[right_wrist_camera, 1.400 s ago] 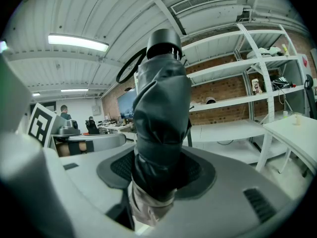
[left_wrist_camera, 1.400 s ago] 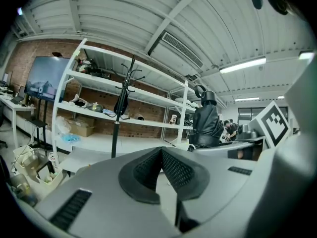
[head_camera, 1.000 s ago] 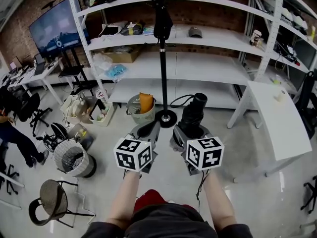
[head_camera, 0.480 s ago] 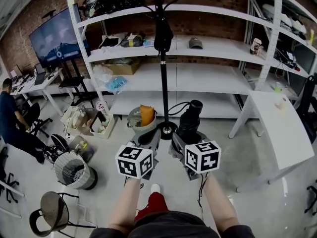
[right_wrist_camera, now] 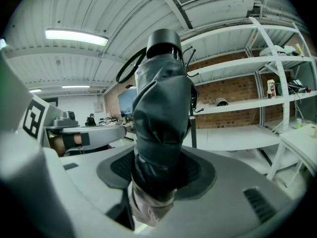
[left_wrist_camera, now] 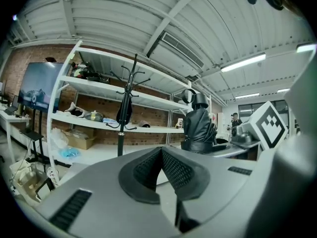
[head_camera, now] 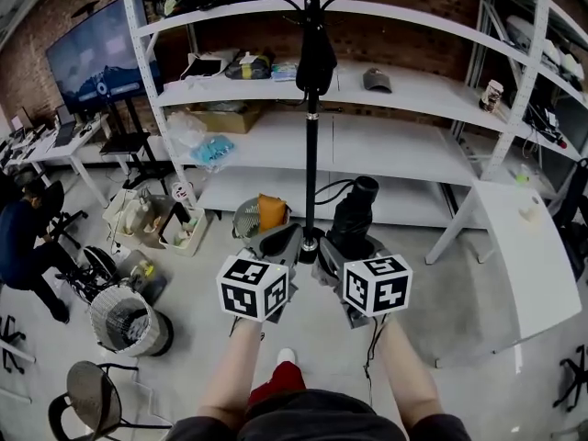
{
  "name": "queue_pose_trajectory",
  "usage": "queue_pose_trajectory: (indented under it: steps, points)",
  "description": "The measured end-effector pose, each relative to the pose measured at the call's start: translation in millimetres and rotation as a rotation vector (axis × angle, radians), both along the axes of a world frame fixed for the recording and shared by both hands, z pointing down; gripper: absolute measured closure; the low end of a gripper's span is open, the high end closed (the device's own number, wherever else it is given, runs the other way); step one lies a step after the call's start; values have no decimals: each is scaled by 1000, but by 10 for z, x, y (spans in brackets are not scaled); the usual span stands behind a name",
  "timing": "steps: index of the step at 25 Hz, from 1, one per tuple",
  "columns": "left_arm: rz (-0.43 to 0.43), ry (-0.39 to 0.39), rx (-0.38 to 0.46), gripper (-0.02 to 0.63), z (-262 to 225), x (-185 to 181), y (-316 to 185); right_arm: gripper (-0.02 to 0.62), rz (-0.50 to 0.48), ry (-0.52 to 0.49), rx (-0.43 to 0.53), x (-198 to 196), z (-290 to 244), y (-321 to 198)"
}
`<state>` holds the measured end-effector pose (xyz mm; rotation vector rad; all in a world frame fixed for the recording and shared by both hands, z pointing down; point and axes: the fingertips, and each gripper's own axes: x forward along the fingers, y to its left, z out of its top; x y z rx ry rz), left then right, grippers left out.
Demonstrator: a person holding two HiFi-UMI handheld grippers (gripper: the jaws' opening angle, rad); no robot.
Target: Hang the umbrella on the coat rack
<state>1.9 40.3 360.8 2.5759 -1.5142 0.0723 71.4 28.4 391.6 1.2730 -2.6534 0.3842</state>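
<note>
The right gripper [right_wrist_camera: 156, 180] has its jaws clamped on the lower part of a folded black umbrella [right_wrist_camera: 161, 113]. The umbrella stands up out of the jaws, with a thin loop near its top end. The left gripper [left_wrist_camera: 161, 157] is just beside it, its jaws pressed together with nothing between them.

Ahead on the floor stands the coat rack [head_camera: 310, 154], and a dark bundle [head_camera: 316, 58] hangs high on its pole. What that bundle is cannot be made out. White shelving [head_camera: 404, 145] runs behind the rack, a woven basket [head_camera: 259, 214] sits near its base, and a white surface [head_camera: 519, 237] lies to the right.

In the head view the grippers cover part of the rack's base and its top runs out of frame. The left gripper view shows the hooks whole.
</note>
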Motion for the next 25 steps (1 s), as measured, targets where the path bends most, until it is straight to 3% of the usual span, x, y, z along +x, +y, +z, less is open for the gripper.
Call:
queue_pose_trajectory:
  steps: [12,25]
  points:
    - [29,-11,26,595,-177,-565,-1149,383,19,12,24,-608,-153,-1146]
    - [48,17,37,595,-160,-1010,-1786,383,35,32,23,-1031,-156,-1789]
